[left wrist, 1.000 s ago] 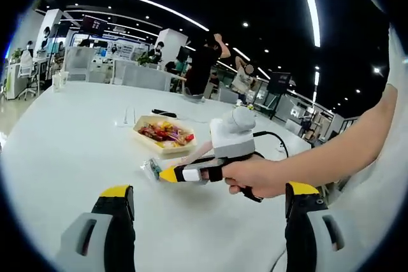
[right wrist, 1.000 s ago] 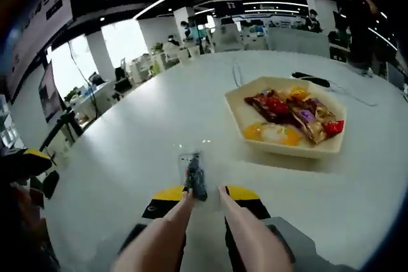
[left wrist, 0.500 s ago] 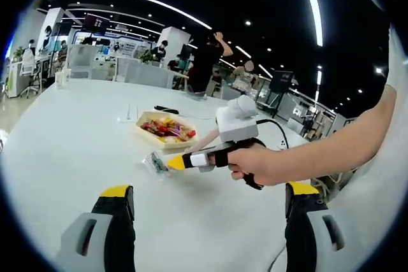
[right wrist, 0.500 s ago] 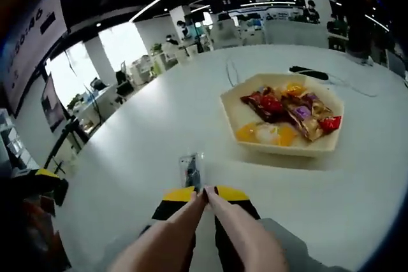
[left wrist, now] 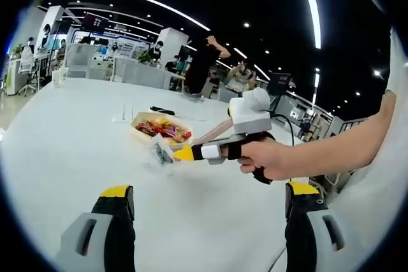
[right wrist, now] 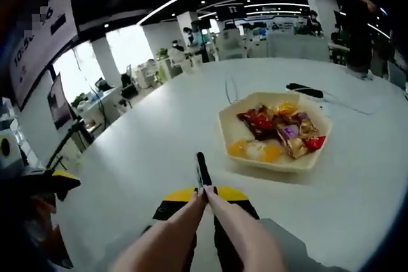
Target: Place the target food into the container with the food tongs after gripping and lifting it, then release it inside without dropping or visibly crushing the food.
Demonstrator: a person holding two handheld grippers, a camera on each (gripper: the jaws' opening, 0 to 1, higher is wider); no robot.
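- In the left gripper view, your left gripper (left wrist: 207,211) hangs over the near part of the white bench (left wrist: 57,138), its two yellow-tipped fingers (left wrist: 116,192) spread wide with nothing between them.
- Further right in that view, the small clear snack packet (left wrist: 158,153) is up off the bench, pinched at the ends of the food tongs (left wrist: 213,134), just in front of the near edge of the tray.
- The beige tray (left wrist: 141,123) sits past the packet toward the middle of the bench, with red, yellow and purple wrapped snacks in it.
- Right of the tray, your hand (left wrist: 271,160) grips the right gripper (left wrist: 191,153), which reaches across from the right.
- In the right gripper view, the right gripper (right wrist: 204,193) has its fingers squeezed in on the two pink tong arms (right wrist: 233,234), whose tips meet on the packet (right wrist: 202,173), seen edge-on as a thin dark strip.
- The tray (right wrist: 224,122) lies right of the packet and apart from it, nearer the far side of the bench.
- A dark cable (right wrist: 305,90) lies on the bench beyond the tray.
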